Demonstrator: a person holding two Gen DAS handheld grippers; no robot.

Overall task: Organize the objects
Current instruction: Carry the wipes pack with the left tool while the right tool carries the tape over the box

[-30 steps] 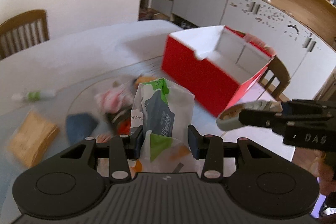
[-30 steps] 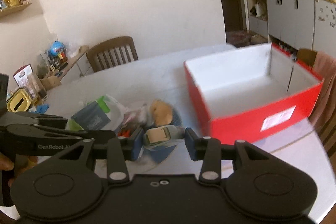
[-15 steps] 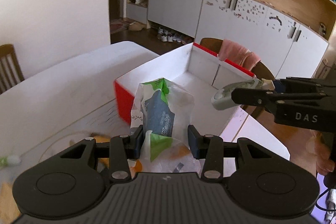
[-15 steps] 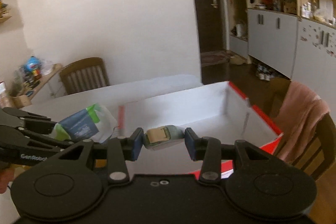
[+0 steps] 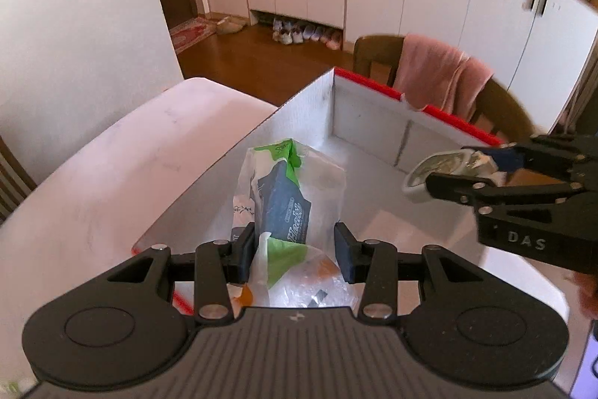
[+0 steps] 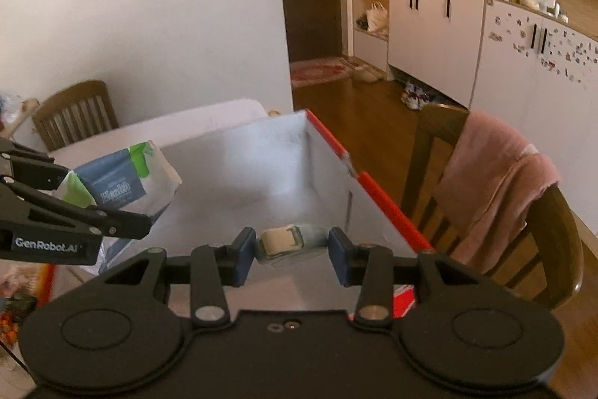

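My left gripper (image 5: 295, 251) is shut on a white, green and blue plastic packet (image 5: 287, 200) and holds it above the open red box (image 5: 373, 122) with white inner walls. The packet also shows in the right wrist view (image 6: 123, 182). My right gripper (image 6: 291, 249) is shut on a pale grey-green roll of tape (image 6: 289, 243) and holds it over the box (image 6: 358, 178), near its right wall. The right gripper and the tape (image 5: 444, 167) show at the right of the left wrist view.
The box stands on a white table (image 5: 112, 167). A wooden chair with a pink towel (image 6: 493, 182) stands close behind the box. Another chair (image 6: 74, 114) stands at the table's far side. Loose items (image 6: 11, 309) lie on the table at the left.
Both grippers have moved from over the pile of loose items to above the inside of the red box, each still holding its object.
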